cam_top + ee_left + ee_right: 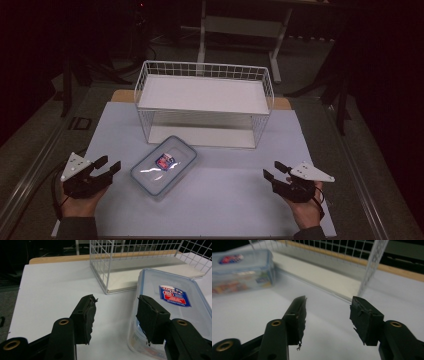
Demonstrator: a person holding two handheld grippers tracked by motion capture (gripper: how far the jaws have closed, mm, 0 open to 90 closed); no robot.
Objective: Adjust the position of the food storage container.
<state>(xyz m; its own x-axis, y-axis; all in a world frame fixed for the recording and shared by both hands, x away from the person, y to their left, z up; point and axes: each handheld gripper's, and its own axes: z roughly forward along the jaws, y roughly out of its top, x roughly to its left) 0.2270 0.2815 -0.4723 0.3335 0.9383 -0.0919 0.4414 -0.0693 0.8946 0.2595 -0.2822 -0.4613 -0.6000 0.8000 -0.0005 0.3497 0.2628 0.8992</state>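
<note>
The left gripper (111, 166) is resting spread and empty just beside the lidded plastic container (164, 165), lying before the wire basket (204, 102), probably light, rigid and slick, best gripped across its rim, while the right gripper (272, 170) is waiting spread too.

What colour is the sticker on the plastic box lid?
The sticker is blue and red with white lettering, clearest in the left gripper view.

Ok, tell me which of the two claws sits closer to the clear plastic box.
The left claw: its tips almost reach the clear plastic lidded box with the red-and-blue label, while the right claw is well apart from it across bare white tabletop.
</note>
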